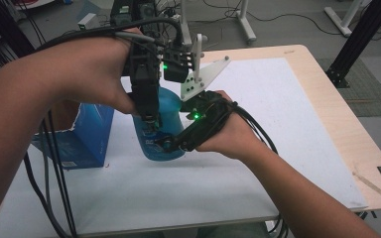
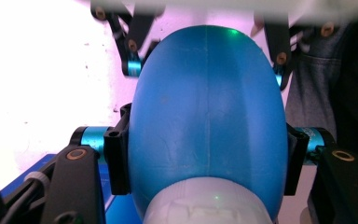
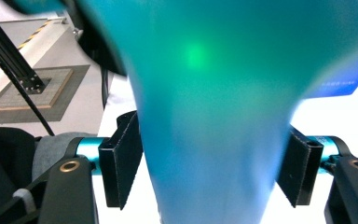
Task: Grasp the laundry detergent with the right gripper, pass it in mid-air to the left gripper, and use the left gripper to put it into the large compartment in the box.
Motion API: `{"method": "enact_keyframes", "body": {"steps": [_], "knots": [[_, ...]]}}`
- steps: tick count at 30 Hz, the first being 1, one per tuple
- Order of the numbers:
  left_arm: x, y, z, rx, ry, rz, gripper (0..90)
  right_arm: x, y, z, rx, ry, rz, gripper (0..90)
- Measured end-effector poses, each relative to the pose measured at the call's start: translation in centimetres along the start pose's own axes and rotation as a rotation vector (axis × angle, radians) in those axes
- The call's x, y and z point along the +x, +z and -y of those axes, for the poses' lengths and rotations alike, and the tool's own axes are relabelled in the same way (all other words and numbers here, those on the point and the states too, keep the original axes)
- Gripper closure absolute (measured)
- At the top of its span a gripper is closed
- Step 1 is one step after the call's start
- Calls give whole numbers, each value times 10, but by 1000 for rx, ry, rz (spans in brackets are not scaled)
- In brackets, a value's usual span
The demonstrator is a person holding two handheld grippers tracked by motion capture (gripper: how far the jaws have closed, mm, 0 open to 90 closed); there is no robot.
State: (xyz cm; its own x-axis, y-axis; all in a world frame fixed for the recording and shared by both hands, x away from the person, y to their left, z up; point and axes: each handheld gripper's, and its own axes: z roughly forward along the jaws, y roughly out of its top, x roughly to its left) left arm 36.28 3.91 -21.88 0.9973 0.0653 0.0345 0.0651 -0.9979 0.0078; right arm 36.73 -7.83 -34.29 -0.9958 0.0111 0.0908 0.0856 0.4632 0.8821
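Blue bottle upright, long axis vertical (cap up) | left gripper pinching it | right gripper spread around it

Black grippers (teal pins, brass screws), trailing cables.

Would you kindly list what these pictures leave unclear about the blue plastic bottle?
- Blue plastic bottle: its top, in the high view, hidden by the left gripper.
- Its surface, in the right gripper view, blurred by closeness.
- Blue cardboard box: its print, too small to read.
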Motion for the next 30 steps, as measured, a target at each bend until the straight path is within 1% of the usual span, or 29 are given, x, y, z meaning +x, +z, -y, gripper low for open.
{"method": "enact_keyframes", "body": {"steps": [2,3,4,5,6,8,9,10,11,12,13,14,15,16,17,18,19,20,21,23,24,25,27,28,29,30], "knots": [[0,0,0,3,-2,0,383,0,-2,1,0,7,1,283],[1,1,1,8,-6,4,383,0,-6,3,2,13,8,259],[1,1,1,8,-6,4,383,0,-6,3,2,13,8,259],[1,1,1,10,-10,4,383,1,-7,3,2,19,9,238],[1,1,2,12,-12,5,383,2,-11,3,13,37,27,222],[2,1,3,11,-16,9,383,2,-15,4,22,49,36,208],[3,1,3,14,-9,11,383,4,-19,4,25,58,45,208],[3,1,3,14,-9,11,383,4,-19,4,25,58,45,208],[3,1,4,8,-17,15,383,4,-25,5,34,69,56,192],[4,1,5,8,-17,18,383,4,-25,5,34,69,56,192],[4,0,6,9,-20,20,383,4,-28,5,38,80,64,159],[5,0,7,10,-21,21,383,3,-31,5,49,92,72,132],[5,0,8,10,-30,21,383,3,-38,6,73,102,86,132],[6,-1,9,13,-31,21,383,3,-38,6,73,102,86,132],[7,-1,11,11,-36,19,383,3,-42,6,84,108,98,132],[7,-2,13,17,-43,19,383,3,-49,6,110,117,114,130],[7,-2,13,17,-43,19,382,3,-49,6,110,117,114,130],[8,-2,14,19,-45,19,382,4,-51,5,120,115,126,124],[9,-3,17,20,-58,21,383,4,-56,3,170,125,145,112],[9,-4,18,20,-61,21,383,4,-56,3,170,125,145,112],[11,-7,22,22,-74,20,383,4,-58,3,186,128,151,77],[12,-9,24,20,-79,16,382,2,-63,0,268,151,171,15],[13,-13,28,17,-99,14,382,3,-67,-1,324,146,195,8],[15,-16,30,16,-102,11,382,3,-70,-2,347,148,195,8],[16,-19,32,12,-111,8,382,3,-72,-3,368,140,191,8],[16,-22,35,9,-125,6,382,3,-75,-4,397,144,190,8]]}}
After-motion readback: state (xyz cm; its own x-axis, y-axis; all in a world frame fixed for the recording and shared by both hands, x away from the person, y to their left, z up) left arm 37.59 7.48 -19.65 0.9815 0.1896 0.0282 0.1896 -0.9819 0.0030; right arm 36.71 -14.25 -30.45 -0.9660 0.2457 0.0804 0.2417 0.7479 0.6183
